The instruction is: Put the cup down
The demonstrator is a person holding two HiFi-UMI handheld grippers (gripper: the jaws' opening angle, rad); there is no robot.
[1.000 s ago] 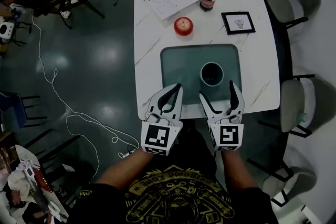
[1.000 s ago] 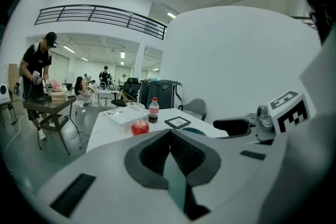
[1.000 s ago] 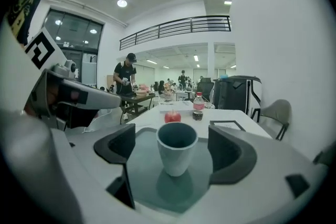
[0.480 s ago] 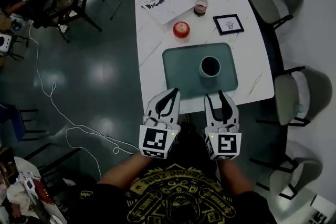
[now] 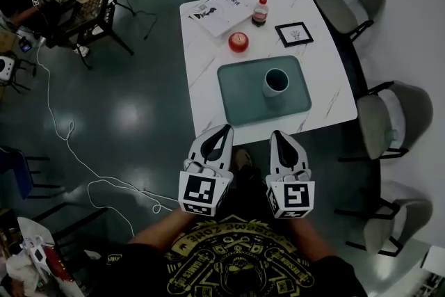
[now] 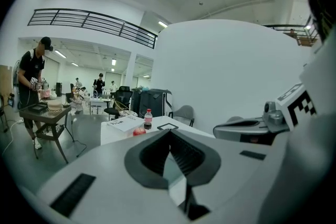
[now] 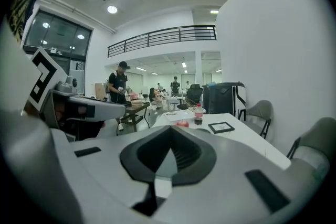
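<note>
The cup (image 5: pixel 274 82), pale outside and dark inside, stands upright on the grey-green mat (image 5: pixel 240 90) on the white marble table (image 5: pixel 327 80). No gripper touches it. Both grippers are pulled back off the table's near edge, close to the person's body. My left gripper (image 5: pixel 224 129) is shut with nothing between its jaws. My right gripper (image 5: pixel 276 135) is also shut and empty. In the left gripper view the left gripper (image 6: pixel 169 132) has its jaw tips meeting; in the right gripper view the right gripper (image 7: pixel 170 128) shows the same.
On the table's far half lie a red apple-like object (image 5: pixel 238 42), a small drink bottle (image 5: pixel 259 11), a framed picture (image 5: pixel 293 33) and an open booklet (image 5: pixel 215 11). Grey chairs (image 5: pixel 389 125) stand at the table's right side. A cable (image 5: pixel 69 142) snakes over the dark floor at left.
The right gripper's jaws went from wide apart to shut. Both grippers drew back from the mat's near edge to off the table, leaving the cup standing on the mat.
</note>
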